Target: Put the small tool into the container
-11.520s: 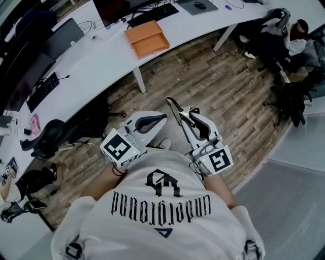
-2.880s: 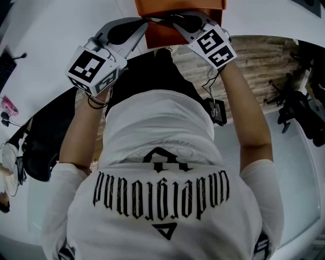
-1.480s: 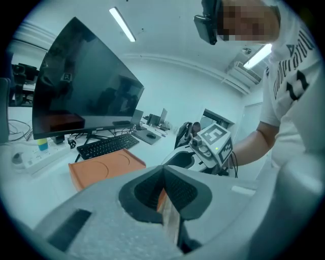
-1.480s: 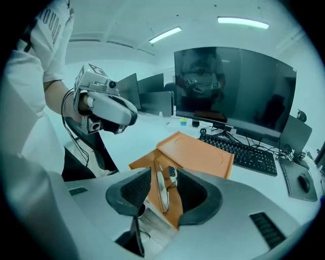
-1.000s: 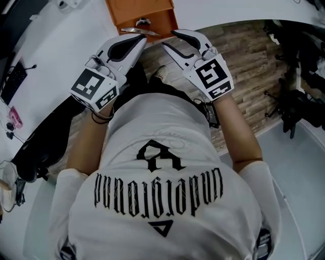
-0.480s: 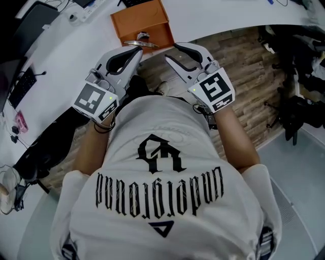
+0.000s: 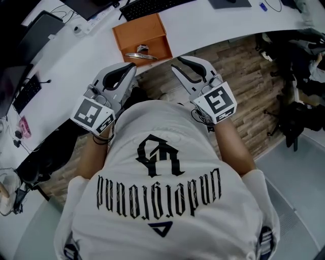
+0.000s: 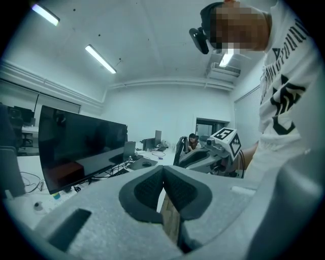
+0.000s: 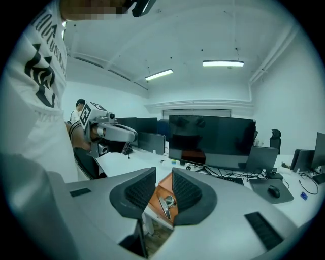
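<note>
The orange container [image 7: 133, 30] sits on the white desk [image 7: 66, 56], and the small silver tool [image 7: 138, 56] lies inside it near its front wall. Both grippers hover over the floor, short of the desk edge and apart from the container. My left gripper [image 7: 133, 65] is shut and empty; in the left gripper view its pads [image 8: 163, 175] meet. My right gripper [image 7: 176, 62] has its jaws closing with nothing between them. In the right gripper view, the gap of my right gripper [image 9: 163, 190] frames the container [image 9: 155, 199] and the tool [image 9: 165, 205].
A keyboard [image 7: 152, 6] lies behind the container, with dark monitors along the desk. A black chair [image 7: 45, 147] stands at the left under the desk. Wood floor [image 7: 228, 66] lies below the grippers, and dark gear is piled at the right [image 7: 294, 111].
The view has pulled back from the desk, and both grippers have drawn away from the container. The tool stays in the container. The right jaws stand narrower than before.
</note>
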`<state>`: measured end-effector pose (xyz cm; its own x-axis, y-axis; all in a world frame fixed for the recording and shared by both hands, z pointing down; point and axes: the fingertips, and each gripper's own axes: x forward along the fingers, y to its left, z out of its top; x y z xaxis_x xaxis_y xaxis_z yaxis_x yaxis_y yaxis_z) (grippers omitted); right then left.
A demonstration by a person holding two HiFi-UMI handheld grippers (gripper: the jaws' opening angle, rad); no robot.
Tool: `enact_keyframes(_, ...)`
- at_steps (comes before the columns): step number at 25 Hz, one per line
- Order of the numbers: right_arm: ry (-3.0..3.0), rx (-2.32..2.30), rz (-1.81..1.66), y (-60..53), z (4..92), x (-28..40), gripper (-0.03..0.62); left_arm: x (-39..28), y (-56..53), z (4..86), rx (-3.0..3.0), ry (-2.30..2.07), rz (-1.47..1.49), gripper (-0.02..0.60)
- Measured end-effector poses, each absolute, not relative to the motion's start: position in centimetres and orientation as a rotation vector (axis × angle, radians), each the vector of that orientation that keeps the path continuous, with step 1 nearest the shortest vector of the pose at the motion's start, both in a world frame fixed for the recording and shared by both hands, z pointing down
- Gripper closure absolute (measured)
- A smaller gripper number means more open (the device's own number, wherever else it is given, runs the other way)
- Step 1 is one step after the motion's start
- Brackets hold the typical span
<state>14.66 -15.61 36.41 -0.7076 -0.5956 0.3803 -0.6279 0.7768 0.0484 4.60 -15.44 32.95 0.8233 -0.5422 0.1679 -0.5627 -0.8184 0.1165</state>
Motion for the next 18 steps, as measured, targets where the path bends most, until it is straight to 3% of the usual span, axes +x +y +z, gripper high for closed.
enact_keyframes(18, -2.765, 0.858, 0.039, -12.7, 33.2, 10.2, 0.559, -0.4, -10.8, 31.0, 2.757, -1.082, 0.167, 0.566)
